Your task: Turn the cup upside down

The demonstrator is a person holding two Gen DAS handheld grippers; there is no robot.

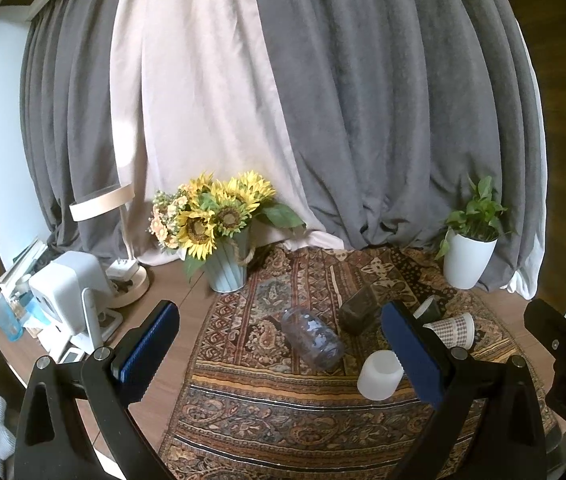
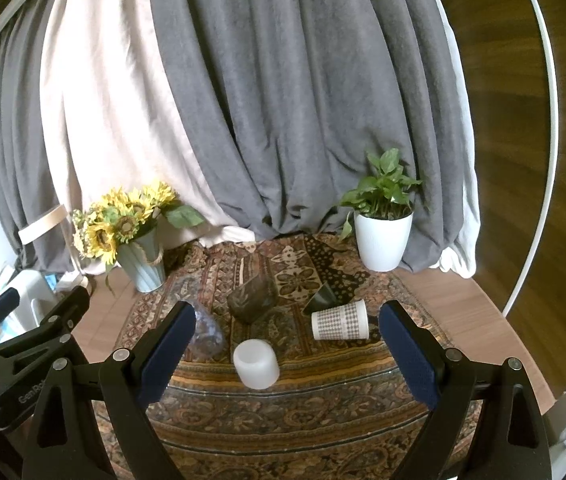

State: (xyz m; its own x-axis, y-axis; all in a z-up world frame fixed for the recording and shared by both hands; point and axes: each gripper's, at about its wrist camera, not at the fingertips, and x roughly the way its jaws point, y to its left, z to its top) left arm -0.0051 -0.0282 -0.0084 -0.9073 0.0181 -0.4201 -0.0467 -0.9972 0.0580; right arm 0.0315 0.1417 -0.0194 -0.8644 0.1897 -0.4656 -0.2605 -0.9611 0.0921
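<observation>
Hovering wide-jawed and empty, the left gripper (image 1: 279, 352) and right gripper (image 2: 287, 350) flank a frosted white cylindrical cup (image 2: 256, 364) near the patterned cloth's (image 2: 303, 412) front edge.

Grey curtains (image 2: 303, 100) and a pale cream curtain (image 1: 199, 92) are hung behind a wooden table (image 1: 187, 300), which is covered by a patterned cloth (image 2: 283, 420); daylight is diffused through the cream panel

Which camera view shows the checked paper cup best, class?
The right wrist view: the checked paper cup lies on its side, fully visible. In the left wrist view, a finger of the left claw hides part of it.
</observation>
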